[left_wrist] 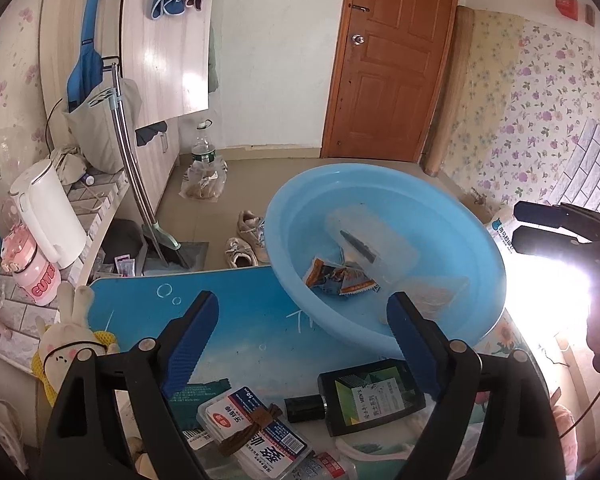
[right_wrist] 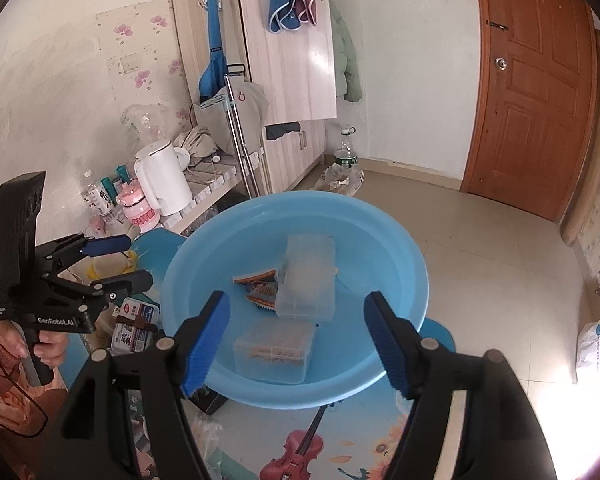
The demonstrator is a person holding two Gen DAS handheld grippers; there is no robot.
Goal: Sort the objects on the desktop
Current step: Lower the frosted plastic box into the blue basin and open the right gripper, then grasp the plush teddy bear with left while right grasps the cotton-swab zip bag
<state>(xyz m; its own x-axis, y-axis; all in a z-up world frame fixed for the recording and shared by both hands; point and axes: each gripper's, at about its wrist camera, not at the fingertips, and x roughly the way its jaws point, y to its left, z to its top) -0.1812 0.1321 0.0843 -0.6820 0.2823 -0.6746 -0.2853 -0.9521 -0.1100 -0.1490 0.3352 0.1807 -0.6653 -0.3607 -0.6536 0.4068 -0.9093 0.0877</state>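
A light blue plastic basin (left_wrist: 452,236) (right_wrist: 204,264) stands on the small table (left_wrist: 236,316). In it lie a tall clear box (right_wrist: 309,276), a clear box of toothpicks (right_wrist: 276,350) and orange snack packets (left_wrist: 336,276) (right_wrist: 260,284). My left gripper (left_wrist: 300,344) is open and empty, above the table just left of the basin; it also shows in the right wrist view (right_wrist: 118,260). Under it lie a black bottle (left_wrist: 370,396), a cotton-swab box (left_wrist: 260,432) and a brown hair tie (left_wrist: 252,426). My right gripper (right_wrist: 298,340) is open and empty, over the basin's near rim.
A rabbit plush (left_wrist: 66,352) sits at the table's left edge. A side shelf holds a white kettle (right_wrist: 162,182) and a pink cup (right_wrist: 140,208). Shoes (left_wrist: 248,240), a broom (left_wrist: 140,168) and a water bottle (right_wrist: 346,152) are on the floor. A wooden door (right_wrist: 536,92) is behind.
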